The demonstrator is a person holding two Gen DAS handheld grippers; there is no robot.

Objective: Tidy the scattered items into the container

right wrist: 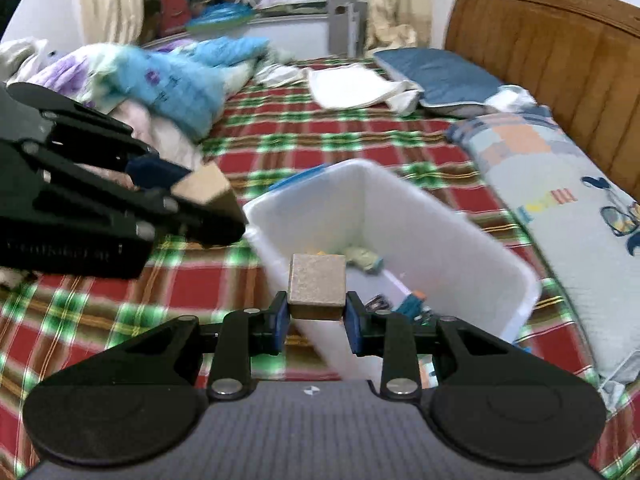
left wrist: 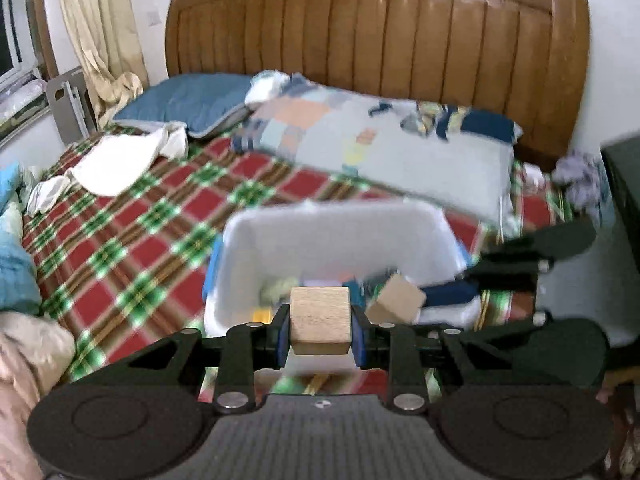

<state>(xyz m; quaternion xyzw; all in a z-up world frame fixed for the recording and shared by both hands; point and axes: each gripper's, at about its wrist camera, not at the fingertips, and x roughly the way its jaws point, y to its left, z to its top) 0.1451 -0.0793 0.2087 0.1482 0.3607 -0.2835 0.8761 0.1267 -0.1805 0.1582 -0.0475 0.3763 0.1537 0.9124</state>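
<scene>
My left gripper (left wrist: 320, 334) is shut on a light wooden cube (left wrist: 319, 318), held above the near edge of the white plastic bin (left wrist: 256, 240). My right gripper (right wrist: 316, 320) is shut on a second wooden block (right wrist: 317, 285), also over the bin (right wrist: 448, 240). Each gripper shows in the other's view: the right gripper (left wrist: 432, 300) with its block (left wrist: 396, 298) comes in from the right, and the left gripper (right wrist: 188, 200) with its cube (right wrist: 204, 189) from the left. Several small items lie on the bin's floor.
The bin sits on a red and green plaid bedspread (left wrist: 132, 240). A patterned long pillow (left wrist: 384, 152), a blue pillow (left wrist: 192, 100) and white cloths (left wrist: 116, 164) lie behind, before a wooden headboard (left wrist: 380, 36). Bundled blue and pink bedding (right wrist: 180, 80) fills the left side.
</scene>
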